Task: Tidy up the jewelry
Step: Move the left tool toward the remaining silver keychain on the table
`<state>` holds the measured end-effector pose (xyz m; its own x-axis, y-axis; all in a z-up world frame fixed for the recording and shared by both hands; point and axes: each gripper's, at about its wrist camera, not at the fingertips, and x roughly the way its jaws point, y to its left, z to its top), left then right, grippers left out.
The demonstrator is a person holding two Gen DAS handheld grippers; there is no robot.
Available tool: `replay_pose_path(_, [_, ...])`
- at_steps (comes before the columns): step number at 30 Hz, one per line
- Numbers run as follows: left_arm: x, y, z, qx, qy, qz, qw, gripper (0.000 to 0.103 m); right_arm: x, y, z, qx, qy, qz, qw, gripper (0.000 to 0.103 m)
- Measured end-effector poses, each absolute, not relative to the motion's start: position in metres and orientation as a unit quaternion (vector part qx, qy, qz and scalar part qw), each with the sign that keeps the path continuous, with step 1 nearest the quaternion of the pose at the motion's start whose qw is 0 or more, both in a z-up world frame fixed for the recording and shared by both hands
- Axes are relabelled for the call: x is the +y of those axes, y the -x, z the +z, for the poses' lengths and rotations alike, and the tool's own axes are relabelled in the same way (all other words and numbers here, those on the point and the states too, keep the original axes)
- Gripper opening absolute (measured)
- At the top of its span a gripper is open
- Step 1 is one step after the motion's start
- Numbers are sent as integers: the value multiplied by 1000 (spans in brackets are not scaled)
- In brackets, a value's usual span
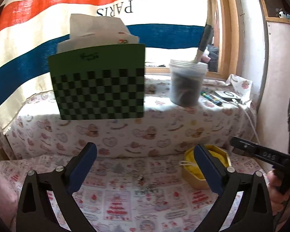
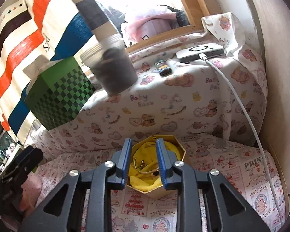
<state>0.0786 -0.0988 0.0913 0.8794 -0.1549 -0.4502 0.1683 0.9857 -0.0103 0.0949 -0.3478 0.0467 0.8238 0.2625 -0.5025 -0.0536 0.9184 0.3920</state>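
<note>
Right wrist view showed the right gripper (image 2: 143,160) half-open and empty over the gold hexagonal box (image 2: 178,147) lined with yellow cloth, apparently just dropping a bangle (image 2: 147,171) there, while the left gripper (image 1: 145,166) waited wide open and empty above loose small jewelry pieces (image 1: 143,183) on the printed tablecloth (image 1: 125,208).

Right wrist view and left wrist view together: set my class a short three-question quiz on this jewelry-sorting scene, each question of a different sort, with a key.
1. True or false: the right gripper hangs over the gold box.
2. Which is open wider: (a) the left gripper, (b) the right gripper?
3. Fill in: loose jewelry lies on the printed ____ between the left gripper's fingers.

Key:
1. True; a gold bangle lies inside on yellow cloth.
2. a
3. cloth
</note>
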Motion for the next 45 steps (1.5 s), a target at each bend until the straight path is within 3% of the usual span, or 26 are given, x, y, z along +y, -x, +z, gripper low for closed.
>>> replay_pose_path(9, [-82, -78, 78, 188, -27, -56, 980, 103, -331, -89, 48, 269, -141, 69, 950, 41])
replay_pose_path(11, [-81, -79, 75, 190, -48, -57, 979, 103, -330, -89, 46, 264, -140, 62, 952, 50])
replay_pose_path(17, [-69, -85, 69, 200, -35, -61, 977, 103, -324, -89, 40, 254, -122, 37, 959, 65])
replay_pose_path(22, [-61, -118, 39, 269, -20, -41, 962, 102, -318, -92, 29, 254, -127, 33, 958, 72])
replay_pose_path(29, [-55, -131, 26, 299, 4, -59, 953, 102, -300, -99, 16, 261, -75, 20, 962, 73])
replay_pose_path(34, [-56, -136, 24, 335, -1, -45, 941, 85, -298, -99, 13, 258, -66, 11, 964, 74])
replay_pose_path(36, [-57, -140, 23, 351, 1, -64, 934, 67, -299, -98, 12, 255, -58, 1, 965, 74])
replay_pose_path(42, [-73, -171, 21, 441, -32, -61, 895, 56, -300, -96, 16, 243, -56, -4, 969, 74])
replay_pose_path(45, [-80, -184, 20, 456, -10, -85, 886, 56, -300, -96, 16, 245, -56, -5, 968, 74])
